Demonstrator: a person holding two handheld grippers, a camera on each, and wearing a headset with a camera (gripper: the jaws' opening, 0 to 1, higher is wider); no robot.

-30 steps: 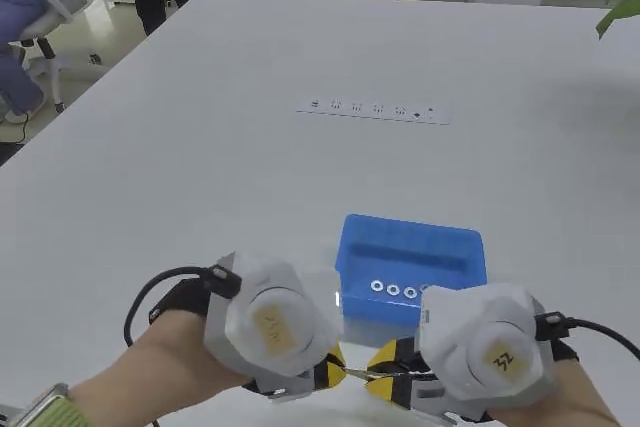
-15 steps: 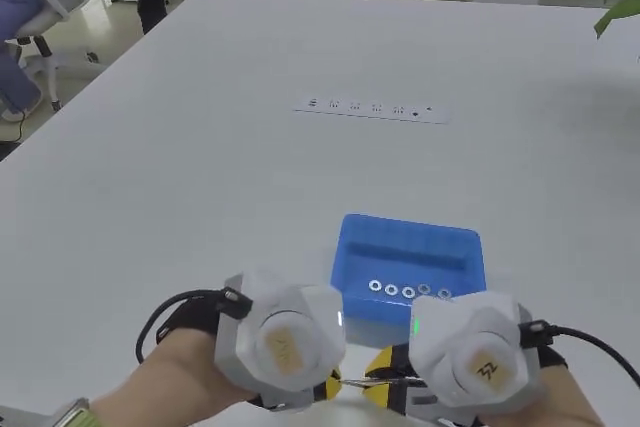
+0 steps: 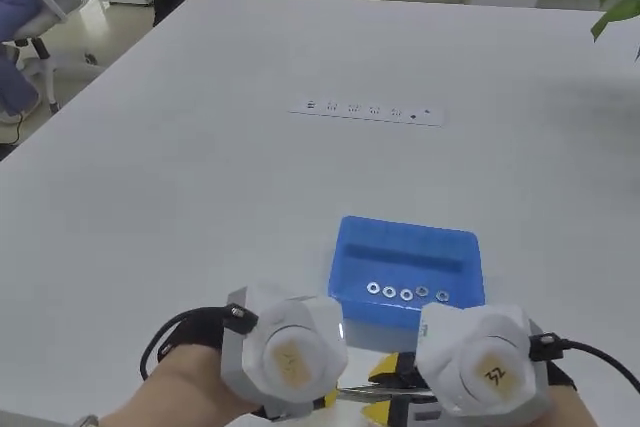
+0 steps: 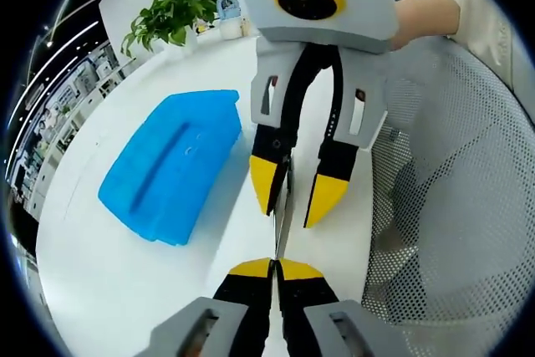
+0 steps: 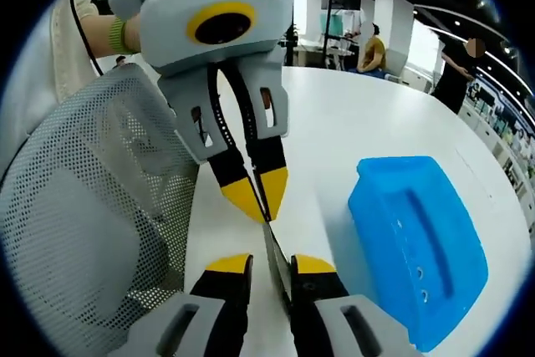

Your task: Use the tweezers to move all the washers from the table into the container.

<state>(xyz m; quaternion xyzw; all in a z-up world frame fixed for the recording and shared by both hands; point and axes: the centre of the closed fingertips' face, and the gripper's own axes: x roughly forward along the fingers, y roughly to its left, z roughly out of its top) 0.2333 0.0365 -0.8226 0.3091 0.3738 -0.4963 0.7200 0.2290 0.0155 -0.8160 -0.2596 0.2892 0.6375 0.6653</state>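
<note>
A blue container (image 3: 408, 232) sits on the white table with several washers (image 3: 405, 293) in a row inside it. At the near edge my two grippers face each other, tip to tip. My left gripper (image 3: 333, 397) (image 4: 276, 267) is shut on one end of the thin metal tweezers (image 4: 282, 223) (image 3: 362, 392). My right gripper (image 3: 385, 389) (image 5: 272, 263) is open, its yellow-tipped jaws spread on either side of the tweezers (image 5: 270, 236). The right gripper (image 4: 294, 194) shows head-on in the left gripper view, and the left gripper (image 5: 261, 194) in the right one. The container (image 4: 167, 165) (image 5: 418, 240) lies just beyond both.
A white power strip (image 3: 367, 110) lies further out in the middle of the table. A mesh office chair (image 4: 451, 206) (image 5: 75, 206) is close behind the grippers. People stand beyond the far end of the table (image 5: 372, 48), and a plant (image 3: 620, 7) is at the far right.
Both grippers have dropped lower in the head view, toward the near table edge, and stand closer together. The left gripper still holds the tweezers. The container has not moved.
</note>
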